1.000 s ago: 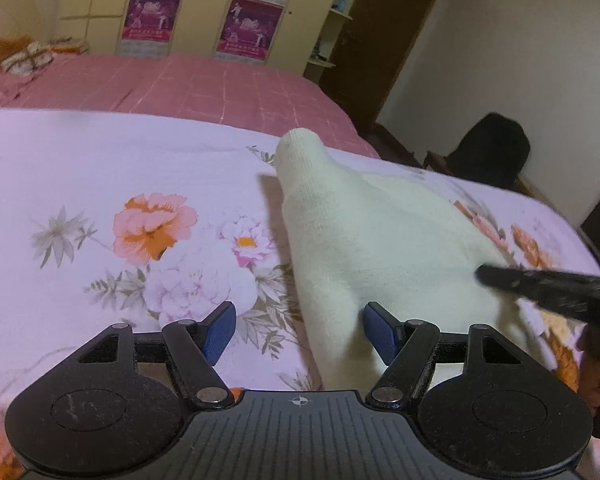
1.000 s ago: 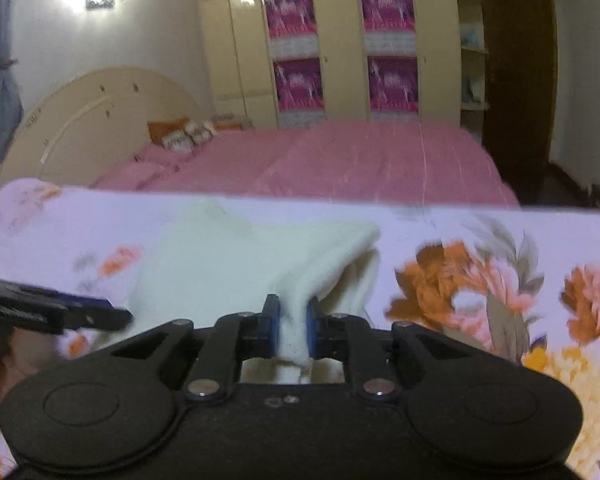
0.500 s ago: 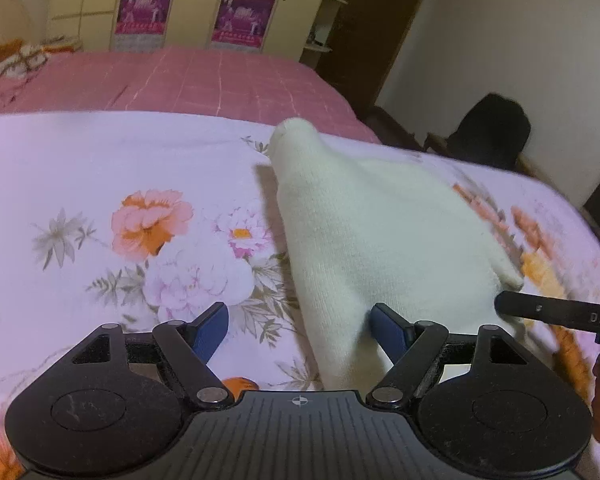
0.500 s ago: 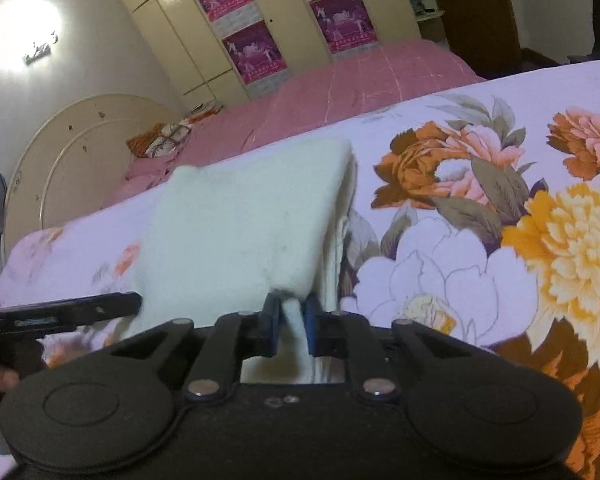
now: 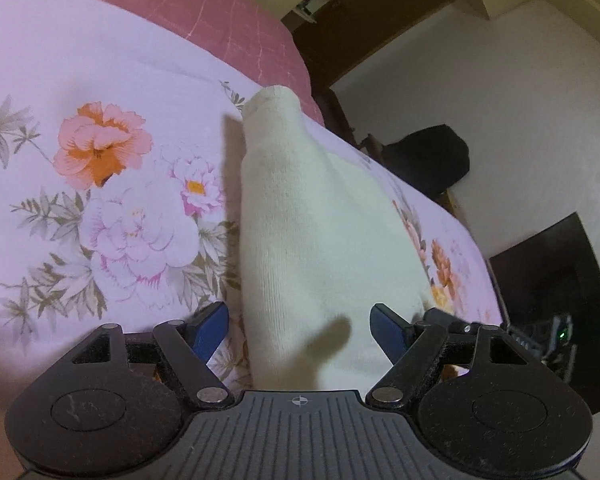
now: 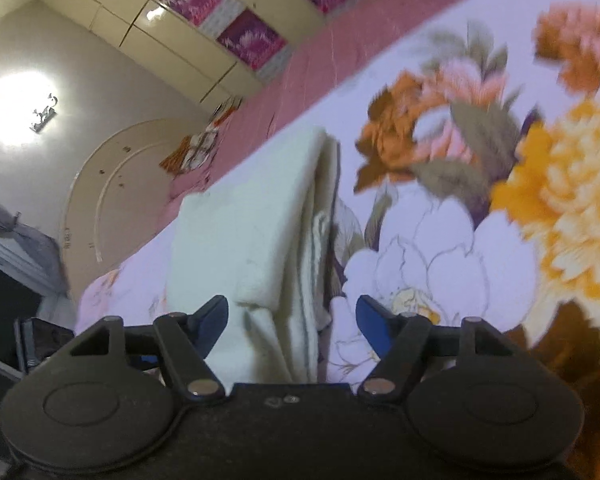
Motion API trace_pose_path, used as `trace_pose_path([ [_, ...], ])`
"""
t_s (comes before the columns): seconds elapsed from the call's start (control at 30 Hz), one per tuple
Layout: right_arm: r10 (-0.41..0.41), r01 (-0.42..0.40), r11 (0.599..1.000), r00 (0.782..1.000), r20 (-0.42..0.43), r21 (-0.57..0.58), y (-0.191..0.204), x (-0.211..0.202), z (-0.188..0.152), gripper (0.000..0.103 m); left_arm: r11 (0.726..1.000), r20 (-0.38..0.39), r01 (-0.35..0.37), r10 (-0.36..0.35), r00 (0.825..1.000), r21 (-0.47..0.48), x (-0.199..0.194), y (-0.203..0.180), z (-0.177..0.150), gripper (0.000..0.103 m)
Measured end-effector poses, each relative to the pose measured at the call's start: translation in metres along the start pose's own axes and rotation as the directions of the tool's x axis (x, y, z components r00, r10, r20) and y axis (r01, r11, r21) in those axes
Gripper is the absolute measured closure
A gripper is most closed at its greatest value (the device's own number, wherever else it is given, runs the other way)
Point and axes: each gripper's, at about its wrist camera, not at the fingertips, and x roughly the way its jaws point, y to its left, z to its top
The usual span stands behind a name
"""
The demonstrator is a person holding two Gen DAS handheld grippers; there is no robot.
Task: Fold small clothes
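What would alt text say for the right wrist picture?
A folded cream garment lies on a floral bedsheet, its near edge between the right gripper's open jaws, which have just opened. Behind stand a pink bed and a cream wardrobe.

The garment (image 5: 324,240) is a cream knit, soft and matt, with fine ribs running along it; in the right wrist view its folded layers (image 6: 260,232) look fleecy at the edges. Under it the bedsheet (image 5: 100,208) is smooth printed cloth with a faint sheen. At twelve o'clock the pink bedspread (image 5: 220,8) is quilted cloth. The wardrobe doors (image 6: 140,32) at eleven o'clock are glossy, catching the lamp. The left gripper (image 5: 300,328) is dusty matt black plastic with shiny metal pins and smooth blue pads (image 5: 210,330).
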Motion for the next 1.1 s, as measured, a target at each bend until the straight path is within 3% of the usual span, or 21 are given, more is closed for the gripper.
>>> trace_pose_path([
  [0.03, 0.016, -0.016, 1.0, 1.0, -0.003, -0.012, 0.0, 0.003, 0.0, 0.033, 1.0, 0.0, 0.004, -0.004, 1.0, -0.005, 0.001, 0.001, 0.001, 0.028],
  [0.1, 0.023, -0.024, 0.999, 1.0, -0.017, -0.048, 0.004, 0.007, 0.001, 0.033, 1.0, 0.001, -0.021, 0.021, 1.0, 0.002, 0.005, 0.002, 0.002, 0.044],
  [0.17, 0.02, -0.022, 0.997, 0.999, -0.031, -0.075, 0.012, 0.011, 0.002, 0.033, 1.0, 0.002, -0.02, 0.02, 1.0, -0.005, 0.008, 0.003, 0.005, 0.045],
  [0.3, -0.041, 0.034, 0.989, 0.998, -0.05, -0.145, 0.026, 0.023, 0.005, 0.051, 0.997, 0.005, -0.061, 0.061, 0.998, 0.047, 0.018, -0.013, 0.006, 0.044],
  [0.37, -0.06, 0.051, 0.986, 0.997, -0.05, -0.159, 0.034, 0.027, 0.003, 0.054, 0.992, 0.009, -0.094, 0.093, 0.996, 0.085, 0.022, -0.023, 0.004, 0.044],
  [0.5, -0.119, 0.112, 0.968, 0.993, -0.017, -0.223, 0.053, 0.032, -0.006, 0.062, 0.962, 0.036, -0.176, 0.172, 0.984, 0.207, 0.03, -0.044, -0.002, 0.062],
  [0.6, -0.147, 0.144, 0.953, 0.989, 0.009, -0.265, 0.067, 0.034, -0.014, 0.07, 0.941, 0.07, -0.218, 0.206, 0.976, 0.259, 0.029, -0.062, -0.005, 0.07],
  [0.73, -0.195, 0.203, 0.915, 0.979, 0.059, -0.348, 0.092, 0.031, -0.021, 0.073, 0.924, 0.106, -0.227, 0.204, 0.973, 0.308, 0.012, -0.086, -0.002, 0.072],
  [0.97, -0.173, 0.198, 0.894, 0.98, 0.098, -0.403, 0.129, 0.015, -0.026, 0.074, 0.915, 0.15, -0.232, 0.192, 0.97, 0.329, -0.039, -0.089, 0.006, 0.072],
  [1.1, -0.153, 0.179, 0.879, 0.984, 0.095, -0.442, 0.16, 0.025, -0.032, 0.074, 0.907, 0.177, -0.267, 0.219, 0.959, 0.325, -0.074, -0.076, 0.002, 0.072],
])
